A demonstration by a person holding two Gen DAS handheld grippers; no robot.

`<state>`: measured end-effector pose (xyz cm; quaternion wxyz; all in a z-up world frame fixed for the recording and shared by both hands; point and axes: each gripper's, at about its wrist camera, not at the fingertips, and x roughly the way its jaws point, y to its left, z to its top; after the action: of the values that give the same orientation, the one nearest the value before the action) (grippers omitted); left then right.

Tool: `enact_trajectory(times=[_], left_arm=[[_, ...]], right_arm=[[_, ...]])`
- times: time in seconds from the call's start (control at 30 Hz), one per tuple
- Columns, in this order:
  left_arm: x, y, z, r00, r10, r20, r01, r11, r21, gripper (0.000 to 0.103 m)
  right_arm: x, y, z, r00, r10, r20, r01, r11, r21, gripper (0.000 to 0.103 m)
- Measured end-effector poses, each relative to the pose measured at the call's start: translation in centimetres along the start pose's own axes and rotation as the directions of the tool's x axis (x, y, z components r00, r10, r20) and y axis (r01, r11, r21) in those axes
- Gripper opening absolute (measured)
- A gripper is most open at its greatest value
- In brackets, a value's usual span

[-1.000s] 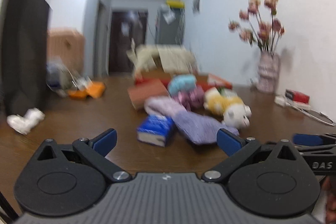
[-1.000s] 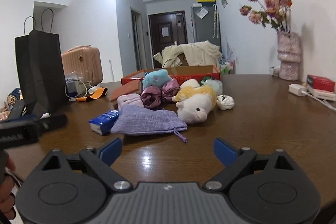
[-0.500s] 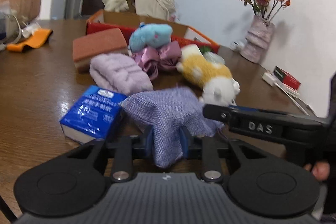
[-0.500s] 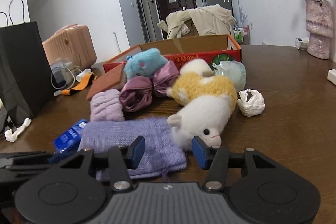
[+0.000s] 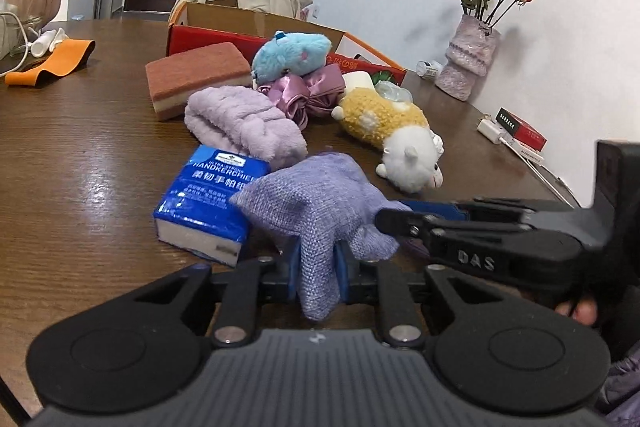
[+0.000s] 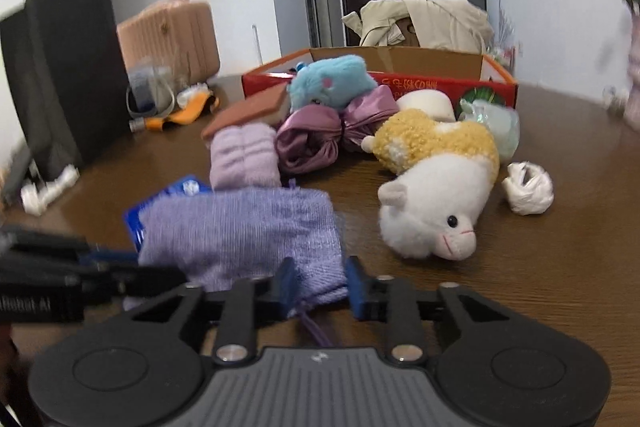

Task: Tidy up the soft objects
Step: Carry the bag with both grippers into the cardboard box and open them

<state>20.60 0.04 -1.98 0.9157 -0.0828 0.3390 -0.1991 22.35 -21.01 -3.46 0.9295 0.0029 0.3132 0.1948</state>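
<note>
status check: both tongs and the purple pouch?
Left tongs shut on purple pouch. Right tongs shut on its drawstring end. Tissue pack touching pouch; box behind pile.

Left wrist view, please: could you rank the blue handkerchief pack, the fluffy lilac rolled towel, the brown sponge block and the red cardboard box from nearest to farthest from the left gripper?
1. Blue handkerchief pack: just left of the left gripper.
2. Fluffy lilac rolled towel: behind the pack.
3. Brown sponge block: farther back, left.
4. Red cardboard box: at the back.
</note>
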Motion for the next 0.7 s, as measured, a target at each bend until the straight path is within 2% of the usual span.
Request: enact_trajectory(times=[0.13, 0.23, 0.33, 0.4, 0.53, 0.7], left_arm=[[-1.0, -1.0, -0.5, 1.0, 0.001, 0.02, -0.001, 1.0, 0.023, 0.012], [-2.4, -1.9, -0.3, 0.998, -0.026, 0.057, 0.024, 0.999, 0.036, 0.008], [-3.9, -2.8, 1.0, 0.993, -0.056, 0.1, 0.05, 0.997, 0.057, 0.008], [-4.8, -3.1, 2.9, 0.988, -0.091, 0.126, 0.084, 0.994, 0.063, 0.008], [-5.8, -2.8, 8.8, 0.969, -0.141, 0.202, 0.129, 0.989, 0.074, 0.008], [-4.2, -1.0, 17.7, 0.956, -0.13, 0.264, 0.124, 0.992, 0.04, 0.008]], right_arm=[[-2.3, 0.9, -1.3, 1.0, -0.011, 0.007, 0.011, 1.0, -0.009, 0.009], [-4.7, 1.2, -1.9, 1.0, 0.006, 0.029, -0.007, 1.0, 0.018, 0.008], [-7.0, 1.4, -1.1, 0.996, 0.009, 0.092, -0.011, 1.0, 0.025, 0.007], [-8.7, 1.2, 0.6, 0.989, 0.027, 0.143, -0.031, 0.999, 0.024, 0.007], [-10.3, 0.4, 5.7, 0.971, 0.062, 0.229, -0.061, 0.998, -0.011, 0.007], [-8.8, -1.3, 14.2, 0.949, 0.09, 0.301, -0.073, 0.995, -0.066, 0.007]])
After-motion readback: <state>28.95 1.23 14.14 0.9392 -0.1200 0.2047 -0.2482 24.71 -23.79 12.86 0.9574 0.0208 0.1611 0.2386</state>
